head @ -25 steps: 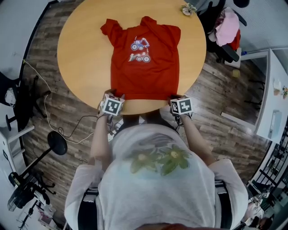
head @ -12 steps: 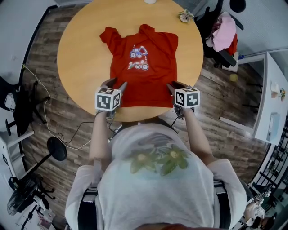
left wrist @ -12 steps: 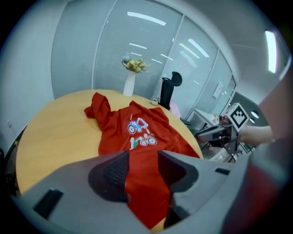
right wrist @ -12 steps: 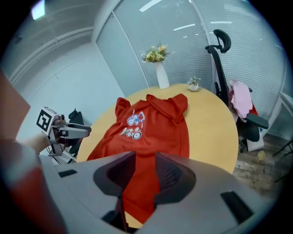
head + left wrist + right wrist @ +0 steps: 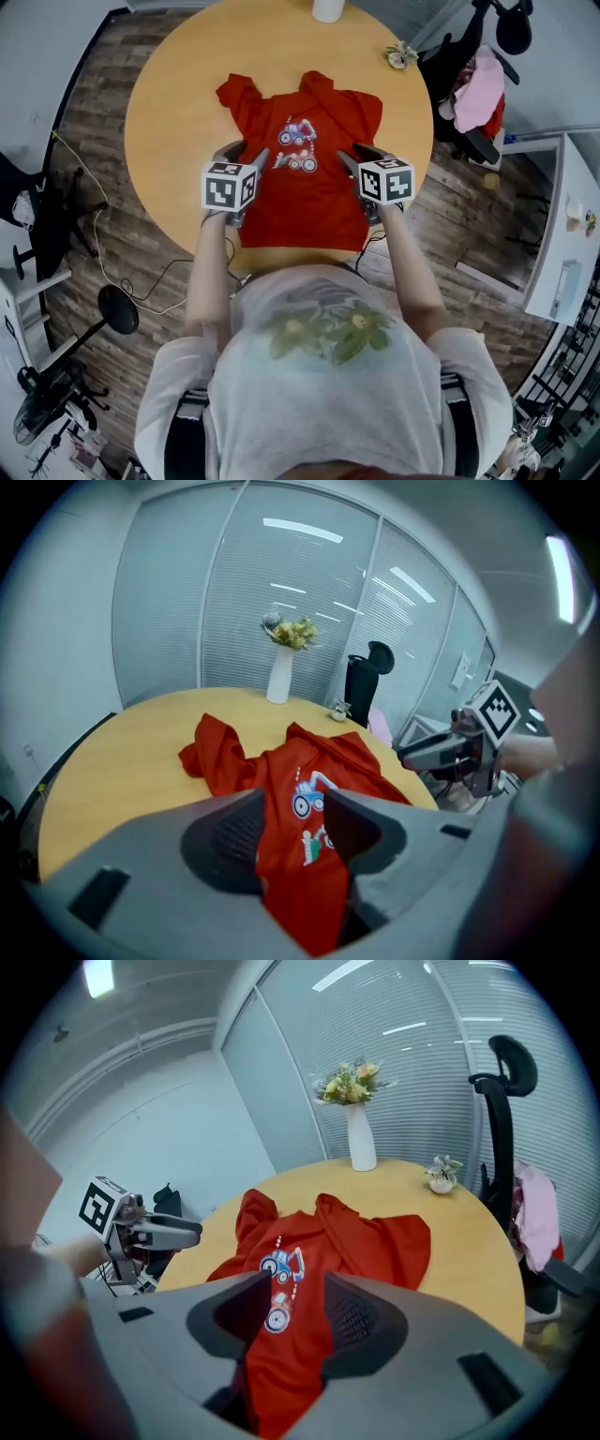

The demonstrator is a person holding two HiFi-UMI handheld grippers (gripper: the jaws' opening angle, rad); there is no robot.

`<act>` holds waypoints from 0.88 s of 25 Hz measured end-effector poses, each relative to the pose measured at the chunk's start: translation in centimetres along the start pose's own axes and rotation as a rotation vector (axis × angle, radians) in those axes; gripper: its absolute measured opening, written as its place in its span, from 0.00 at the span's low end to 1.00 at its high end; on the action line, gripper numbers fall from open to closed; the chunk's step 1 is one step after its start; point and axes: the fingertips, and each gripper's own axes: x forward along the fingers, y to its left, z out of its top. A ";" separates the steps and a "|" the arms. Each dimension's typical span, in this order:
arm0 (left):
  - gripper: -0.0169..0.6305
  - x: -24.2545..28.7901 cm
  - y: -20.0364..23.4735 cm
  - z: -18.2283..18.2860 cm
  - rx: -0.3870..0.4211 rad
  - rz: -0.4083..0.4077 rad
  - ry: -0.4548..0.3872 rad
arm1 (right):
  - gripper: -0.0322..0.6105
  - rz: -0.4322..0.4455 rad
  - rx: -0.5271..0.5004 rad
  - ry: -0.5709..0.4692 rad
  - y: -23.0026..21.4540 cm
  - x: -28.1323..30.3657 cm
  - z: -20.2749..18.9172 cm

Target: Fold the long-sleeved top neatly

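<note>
The red long-sleeved top [image 5: 305, 202] lies flat, front up, on the round wooden table [image 5: 178, 103], its tractor print [image 5: 298, 145] showing and its hem near the table's near edge. The left sleeve [image 5: 239, 94] is bunched at the shoulder. My left gripper [image 5: 247, 153] hovers over the top's left edge and my right gripper [image 5: 359, 155] over its right edge, both level with the print. The left jaws [image 5: 292, 799] stand open, the red cloth [image 5: 328, 757] showing through their gap. The right jaws [image 5: 286, 1283] have just been opening and stand open over the cloth [image 5: 356, 1237].
A white vase with flowers [image 5: 278, 677] stands at the table's far side, and a small plant [image 5: 403, 56] sits near its right rim. An office chair with a pink garment [image 5: 473, 84] stands right of the table. A cable [image 5: 141, 272] lies on the floor at the left.
Both grippers have risen from the hem at the table's near edge and moved forward over the top to the level of the print. The top still lies flat.
</note>
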 end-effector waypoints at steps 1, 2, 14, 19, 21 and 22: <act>0.30 0.5 0.7 0.9 0.004 0.012 -0.003 | 0.31 0.007 -0.008 -0.001 -0.2 0.7 1.0; 0.30 1.0 1.6 1.8 0.007 0.023 -0.008 | 0.31 0.015 -0.012 -0.003 -0.5 1.4 2.1; 0.31 6.3 13.9 10.9 -0.090 0.189 0.002 | 0.31 0.087 0.054 0.011 -3.3 11.6 13.9; 0.31 8.8 15.9 11.0 -0.143 0.160 0.078 | 0.32 0.061 0.057 0.123 -4.3 16.2 14.8; 0.30 9.9 15.5 10.1 -0.133 0.131 0.129 | 0.32 0.058 0.081 0.181 -4.5 17.8 14.2; 0.29 10.3 15.3 9.6 -0.130 0.121 0.150 | 0.32 0.066 0.093 0.213 -4.4 18.5 13.7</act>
